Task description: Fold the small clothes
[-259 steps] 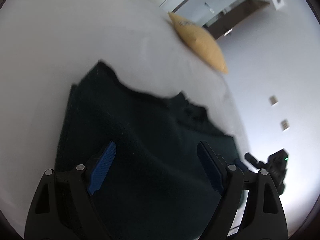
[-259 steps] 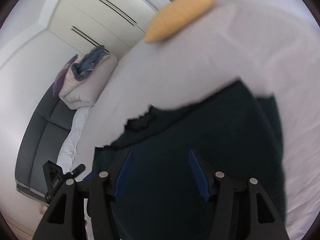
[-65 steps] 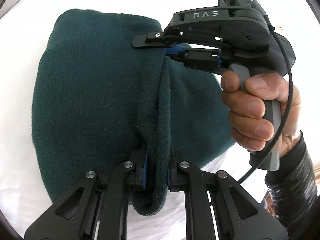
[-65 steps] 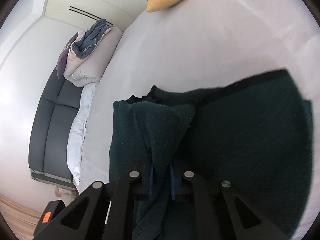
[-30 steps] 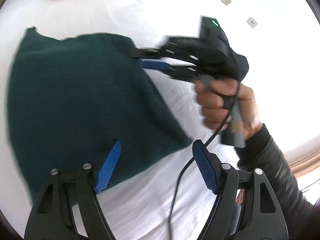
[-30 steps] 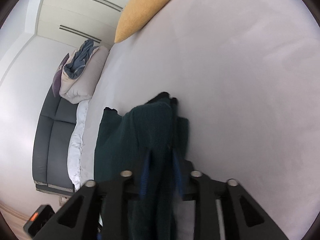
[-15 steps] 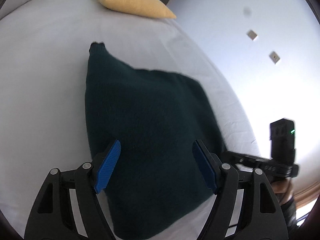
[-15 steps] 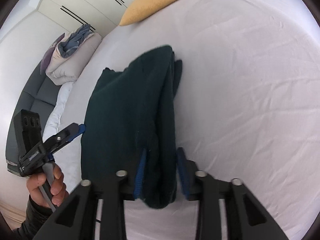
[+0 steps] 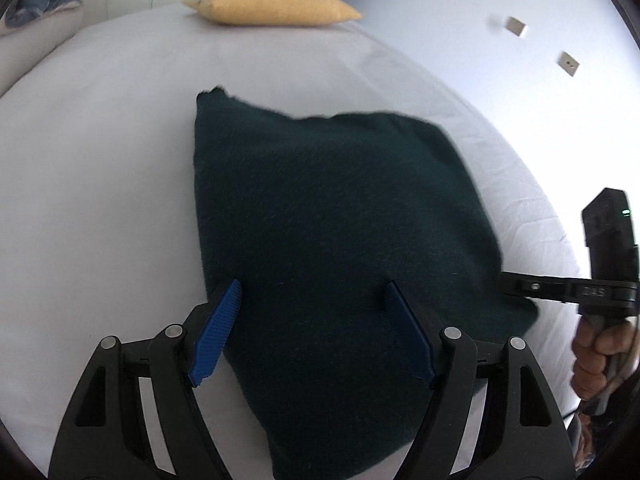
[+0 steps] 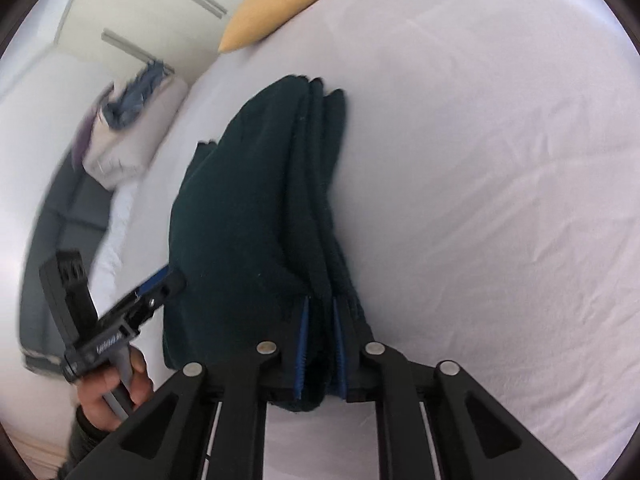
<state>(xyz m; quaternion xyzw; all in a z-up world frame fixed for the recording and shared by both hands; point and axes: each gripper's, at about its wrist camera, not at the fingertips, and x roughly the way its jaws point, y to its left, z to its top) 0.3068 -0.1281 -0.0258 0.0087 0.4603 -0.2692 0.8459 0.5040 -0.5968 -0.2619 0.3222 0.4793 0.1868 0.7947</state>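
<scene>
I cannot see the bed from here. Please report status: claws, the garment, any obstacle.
Left claw open over dark green garment. Right claw shut on its folded edge. Garment on white bed. Nothing in the way.

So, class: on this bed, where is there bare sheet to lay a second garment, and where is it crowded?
Free: the white sheet right of the dark green garment, the strip between it and the yellow pillow, and the sheet on its left. Crowded: the garment's near edge, where the right hand-held gripper clamps it and the left hand-held gripper hovers open.

white bed (image 9: 100, 200) w/ folded dk green garment (image 9: 328, 220), yellow pillow (image 9: 272, 2)
</scene>
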